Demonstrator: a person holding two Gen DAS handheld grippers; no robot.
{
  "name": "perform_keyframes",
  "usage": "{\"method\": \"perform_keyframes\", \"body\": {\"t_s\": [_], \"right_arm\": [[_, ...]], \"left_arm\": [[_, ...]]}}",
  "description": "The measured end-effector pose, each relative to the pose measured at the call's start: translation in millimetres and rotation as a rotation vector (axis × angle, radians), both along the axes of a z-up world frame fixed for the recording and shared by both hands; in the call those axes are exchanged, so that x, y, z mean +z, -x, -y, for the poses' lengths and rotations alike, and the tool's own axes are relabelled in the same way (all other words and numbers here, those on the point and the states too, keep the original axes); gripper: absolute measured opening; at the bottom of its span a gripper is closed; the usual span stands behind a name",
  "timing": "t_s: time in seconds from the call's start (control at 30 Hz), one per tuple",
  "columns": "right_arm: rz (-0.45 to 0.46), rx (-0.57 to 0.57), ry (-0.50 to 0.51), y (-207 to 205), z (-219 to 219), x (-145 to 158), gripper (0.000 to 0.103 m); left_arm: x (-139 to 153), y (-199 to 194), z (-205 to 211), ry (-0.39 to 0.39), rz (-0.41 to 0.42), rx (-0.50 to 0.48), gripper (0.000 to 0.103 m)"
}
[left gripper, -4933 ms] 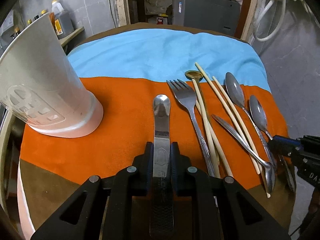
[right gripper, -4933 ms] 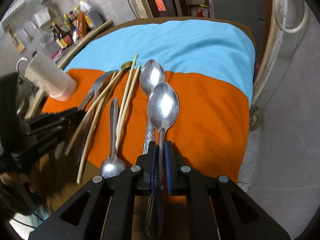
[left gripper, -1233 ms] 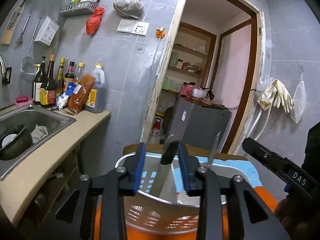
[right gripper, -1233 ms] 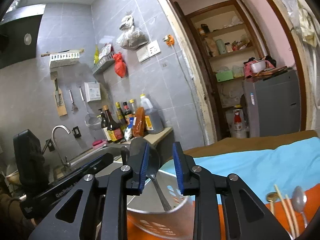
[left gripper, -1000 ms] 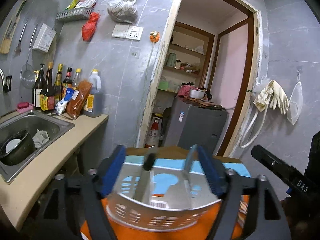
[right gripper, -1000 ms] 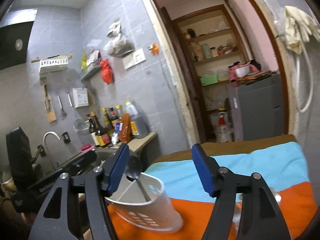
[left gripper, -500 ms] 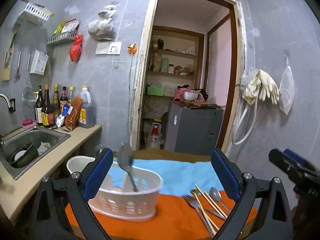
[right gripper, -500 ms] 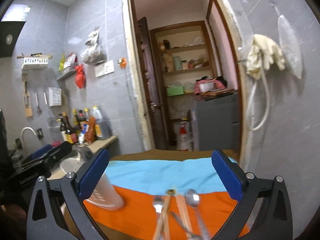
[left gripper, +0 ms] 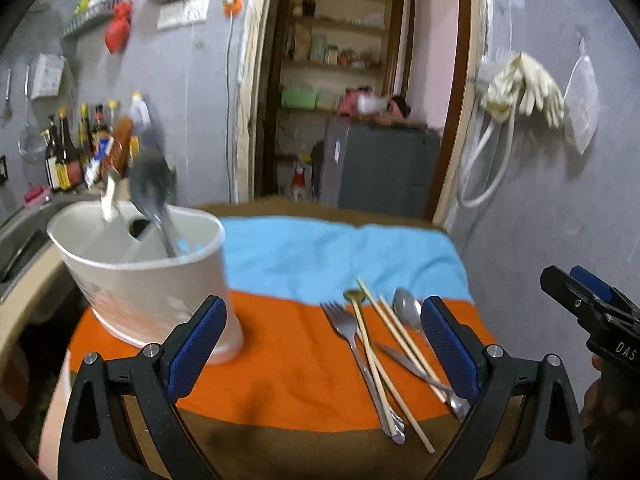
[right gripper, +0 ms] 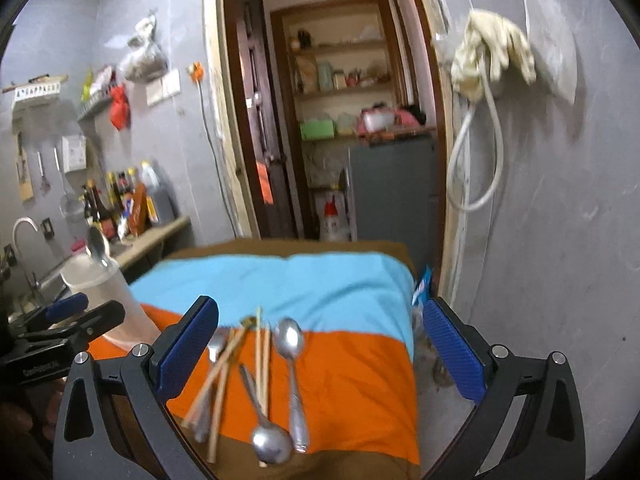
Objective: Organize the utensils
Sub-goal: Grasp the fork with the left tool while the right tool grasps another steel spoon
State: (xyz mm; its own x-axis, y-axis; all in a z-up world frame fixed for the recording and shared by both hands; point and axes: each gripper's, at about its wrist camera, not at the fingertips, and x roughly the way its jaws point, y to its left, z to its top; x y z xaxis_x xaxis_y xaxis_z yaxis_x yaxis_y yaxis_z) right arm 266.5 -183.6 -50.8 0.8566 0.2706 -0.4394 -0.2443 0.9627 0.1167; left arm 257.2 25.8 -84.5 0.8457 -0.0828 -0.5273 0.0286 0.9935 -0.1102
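Holding both tools wide with nothing between the pads, I see my left gripper (left gripper: pixel 322 344) and right gripper (right gripper: pixel 320 348) above the table's near edge. A white holder (left gripper: pixel 160 276) stands at the left side of the table (left gripper: pixel 256 208) with a spoon (left gripper: pixel 154 184) inside. Chopsticks (left gripper: pixel 394 352), a fork (left gripper: pixel 348 328) and loose spoons (right gripper: pixel 294 354) lie near the right edge on the orange cloth (left gripper: pixel 288 344).

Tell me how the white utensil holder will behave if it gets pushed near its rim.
The white utensil holder is tall and narrows toward its base, so it would probably tip rather than slide. It looks like thin plastic, likely light. The spoon leaning inside raises its weight, and the orange cloth beneath may grip the base.
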Motion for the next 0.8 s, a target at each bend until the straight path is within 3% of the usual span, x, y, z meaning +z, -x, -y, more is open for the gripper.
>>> {"method": "perform_keyframes", "body": {"t_s": [0.1, 0.37, 0.53, 0.8], "right_arm": [[-0.053, 0.025, -0.006, -14, 2, -17, 0.093], [-0.238, 0.12, 0.035, -58, -11, -56, 0.05], [-0.381, 0.22, 0.083, -71, -31, -86, 0.032], [-0.438, 0.252, 0.14, -73, -40, -95, 0.029]], "left_arm": [[-19, -13, 5, -0.006, -0.038, -0.013, 0.092], [-64, -57, 3, 0.047, -0.23, -0.058, 0.047], [-78, -77, -1, 0.106, -0.31, -0.086, 0.033], [-82, -95, -5, 0.173, -0.36, -0.126, 0.025]]}}
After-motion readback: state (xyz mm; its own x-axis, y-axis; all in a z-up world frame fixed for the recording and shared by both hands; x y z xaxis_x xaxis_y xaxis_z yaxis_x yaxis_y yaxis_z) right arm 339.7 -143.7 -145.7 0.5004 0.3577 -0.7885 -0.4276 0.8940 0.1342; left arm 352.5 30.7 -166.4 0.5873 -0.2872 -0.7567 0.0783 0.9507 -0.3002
